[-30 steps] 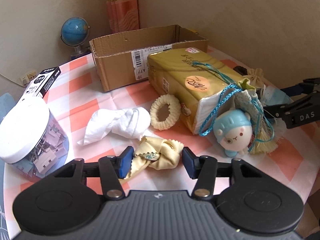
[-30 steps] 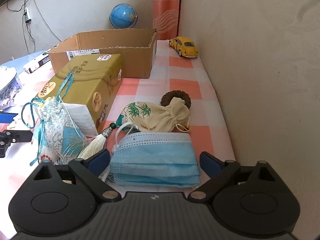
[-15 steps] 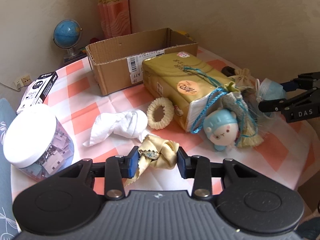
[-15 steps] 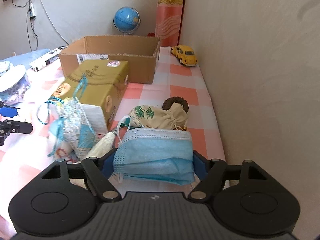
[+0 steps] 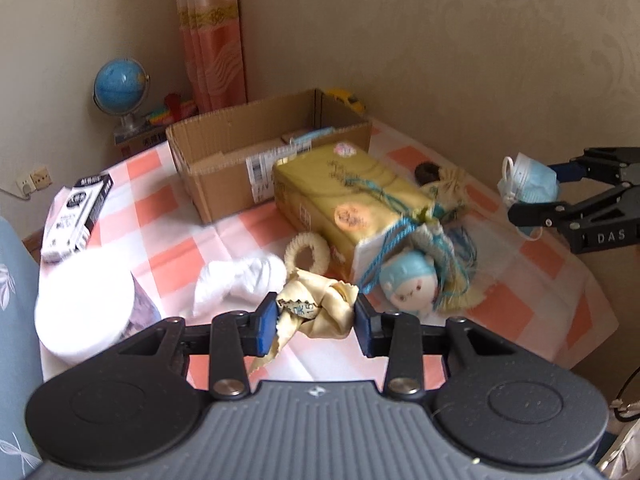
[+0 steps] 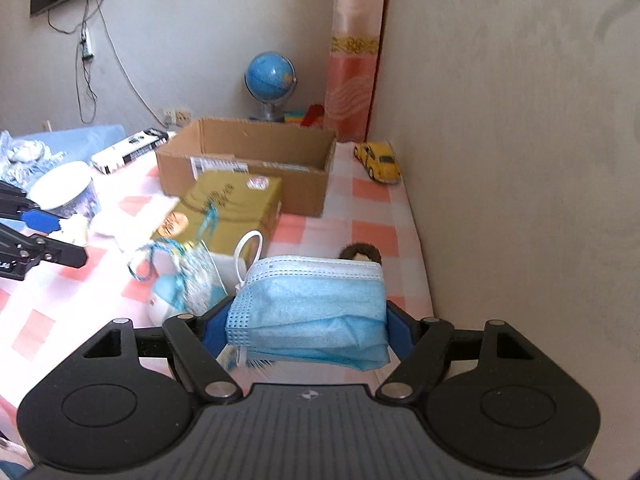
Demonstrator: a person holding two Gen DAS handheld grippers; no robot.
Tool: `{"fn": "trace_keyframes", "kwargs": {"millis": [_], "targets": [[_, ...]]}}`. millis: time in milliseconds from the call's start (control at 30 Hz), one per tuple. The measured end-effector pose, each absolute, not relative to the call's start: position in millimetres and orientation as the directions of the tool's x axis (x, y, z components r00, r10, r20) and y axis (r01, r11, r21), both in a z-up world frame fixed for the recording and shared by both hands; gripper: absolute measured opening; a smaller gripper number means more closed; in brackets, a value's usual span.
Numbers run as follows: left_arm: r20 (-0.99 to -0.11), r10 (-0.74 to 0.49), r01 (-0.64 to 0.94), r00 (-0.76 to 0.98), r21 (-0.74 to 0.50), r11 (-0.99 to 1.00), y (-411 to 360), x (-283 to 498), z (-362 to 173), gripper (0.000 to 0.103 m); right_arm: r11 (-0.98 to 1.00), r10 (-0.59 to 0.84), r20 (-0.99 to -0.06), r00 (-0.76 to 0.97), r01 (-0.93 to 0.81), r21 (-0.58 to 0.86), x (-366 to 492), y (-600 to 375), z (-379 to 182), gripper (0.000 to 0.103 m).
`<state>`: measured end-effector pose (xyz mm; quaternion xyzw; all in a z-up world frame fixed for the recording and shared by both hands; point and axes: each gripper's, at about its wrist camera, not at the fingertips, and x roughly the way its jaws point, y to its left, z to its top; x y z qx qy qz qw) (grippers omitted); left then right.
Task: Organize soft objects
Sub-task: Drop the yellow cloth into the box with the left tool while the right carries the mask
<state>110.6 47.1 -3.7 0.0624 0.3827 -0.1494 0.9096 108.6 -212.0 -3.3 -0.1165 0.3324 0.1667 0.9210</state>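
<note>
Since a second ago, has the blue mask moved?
Yes. The mask, gripped in the right tool, has come up off the table: it lay in front of the drawstring pouch before and now covers it, well above the checked cloth.

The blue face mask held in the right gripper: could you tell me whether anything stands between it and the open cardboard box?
Yes. The yellow tissue pack lies on the table between the blue face mask, clamped in the right gripper, and the open cardboard box; carried above it, nothing visible blocks the box's open top.

A table under an orange-and-white checked cloth [image 5: 172, 256] carries an open brown cardboard box [image 5: 224, 168], a yellow-gold tissue pack [image 5: 344, 196], a cream knitted ring [image 5: 306, 250], a crumpled white cloth [image 5: 240, 280], a white-lidded clear jar [image 5: 86, 312], a black-and-white carton [image 5: 76, 212] and a yellow toy car [image 6: 378, 160].
</note>
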Motion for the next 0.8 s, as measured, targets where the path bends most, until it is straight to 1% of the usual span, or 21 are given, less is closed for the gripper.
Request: {"fn": "trace_keyframes", "kwargs": {"millis": [200, 367, 467, 600, 733, 800], "targets": [[-0.683, -0.219, 0.330, 0.697, 0.035, 0.943, 44.9, 131.2, 19.5, 0.038, 0.914, 0.246, -0.620, 0.745, -0.392, -0.107, 111.1, -208.2, 9.8, 0.080], [-0.655, -0.200, 0.322, 0.729, 0.070, 0.944, 43.0, 169.6, 34.5, 0.038, 0.916, 0.251, -0.613, 0.749, -0.389, -0.101, 118.8, -207.2, 12.7, 0.080], [-0.652, -0.184, 0.312, 0.736, 0.085, 0.946, 43.8, 199.6, 41.1, 0.038, 0.916, 0.256, -0.609, 0.751, -0.389, -0.096, 122.0, -207.7, 14.2, 0.080], [-0.656, -0.173, 0.292, 0.735, 0.077, 0.953, 46.1, 240.2, 48.1, 0.038, 0.919, 0.252, -0.609, 0.752, -0.383, -0.092, 126.9, -209.4, 14.5, 0.080], [-0.654, -0.136, 0.266, 0.744, 0.103, 0.958, 44.3, 271.9, 47.8, 0.038, 0.925, 0.245, -0.610, 0.754, -0.370, -0.087, 131.1, -211.6, 14.0, 0.080], [-0.655, -0.122, 0.253, 0.745, 0.109, 0.961, 44.6, 285.9, 44.2, 0.041, 0.927, 0.242, -0.611, 0.754, -0.366, -0.085, 132.4, -212.1, 13.2, 0.080]]}}
